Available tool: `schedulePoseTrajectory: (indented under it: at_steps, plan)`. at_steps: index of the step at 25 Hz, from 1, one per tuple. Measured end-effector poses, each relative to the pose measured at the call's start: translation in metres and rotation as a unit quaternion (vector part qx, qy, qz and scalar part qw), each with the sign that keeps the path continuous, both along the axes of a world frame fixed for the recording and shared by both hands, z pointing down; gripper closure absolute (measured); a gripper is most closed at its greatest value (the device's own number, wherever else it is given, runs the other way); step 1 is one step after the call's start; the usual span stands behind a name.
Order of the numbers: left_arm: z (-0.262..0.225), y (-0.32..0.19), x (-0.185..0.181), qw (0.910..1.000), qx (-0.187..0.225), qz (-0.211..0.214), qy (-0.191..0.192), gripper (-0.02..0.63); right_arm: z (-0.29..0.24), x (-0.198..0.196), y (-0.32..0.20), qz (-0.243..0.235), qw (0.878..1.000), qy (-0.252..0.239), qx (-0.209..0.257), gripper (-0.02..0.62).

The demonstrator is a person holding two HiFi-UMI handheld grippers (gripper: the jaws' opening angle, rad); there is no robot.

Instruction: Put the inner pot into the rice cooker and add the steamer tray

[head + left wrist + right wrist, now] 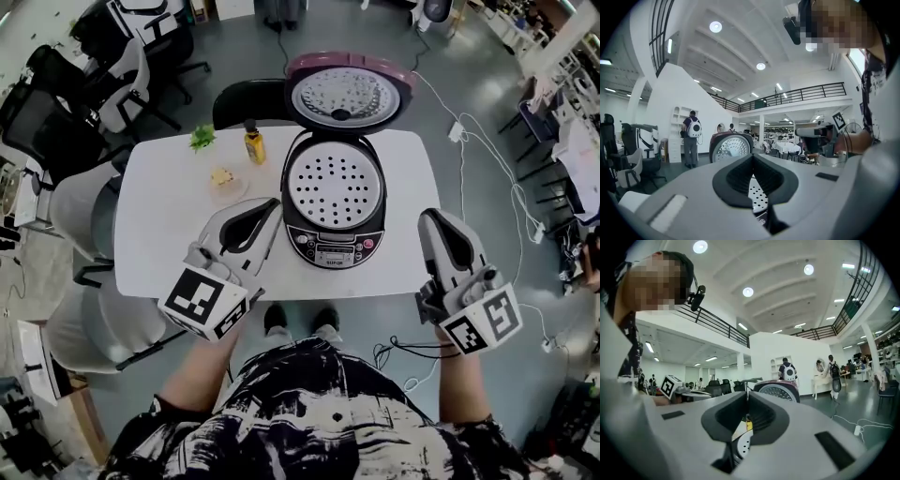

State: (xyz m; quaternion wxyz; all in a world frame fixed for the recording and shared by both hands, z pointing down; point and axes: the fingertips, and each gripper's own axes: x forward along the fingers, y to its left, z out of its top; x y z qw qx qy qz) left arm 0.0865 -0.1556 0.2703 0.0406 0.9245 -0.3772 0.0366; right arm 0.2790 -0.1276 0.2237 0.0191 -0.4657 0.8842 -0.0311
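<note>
The rice cooker (334, 247) stands on the white table (164, 234) with its lid (345, 97) swung up at the back. A white perforated steamer tray (334, 187) lies in its mouth and hides whatever is under it. My left gripper (274, 202) hovers just left of the cooker, shut and empty. My right gripper (430, 217) is off the table's right edge, shut with nothing in it. In the left gripper view the left gripper (751, 156) points at the lid (732, 146), and the tray (757, 194) shows below its tips. The right gripper (746, 393) also faces the lid (778, 391).
A yellow bottle (254, 145), a small green plant (202, 138) and a plate with food (223, 178) sit at the table's back left. Office chairs (112, 94) stand to the left, and cables (487, 150) trail over the floor at right. People stand far off.
</note>
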Motion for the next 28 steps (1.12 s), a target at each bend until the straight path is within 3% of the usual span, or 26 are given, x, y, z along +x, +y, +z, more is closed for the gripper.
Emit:
schedulePoseTrajectory:
  at_steps: [5, 10, 28]
  plan:
    - [-0.01, 0.003, 0.015, 0.9999, 0.008, -0.005, -0.011, 0.601, 0.001, 0.024, 0.021, 0.03, 0.999, 0.006, 0.038, 0.596]
    - [-0.007, 0.014, 0.029, 0.9999, 0.003, -0.007, -0.013, 0.601, 0.004, 0.033, 0.014, 0.03, 0.998, 0.008, 0.046, 0.597]
    - [0.0, 0.016, 0.012, 0.9991, 0.0, -0.039, -0.014, 0.601, 0.019, 0.003, -0.004, -0.013, 0.999, 0.025, 0.04, 0.597]
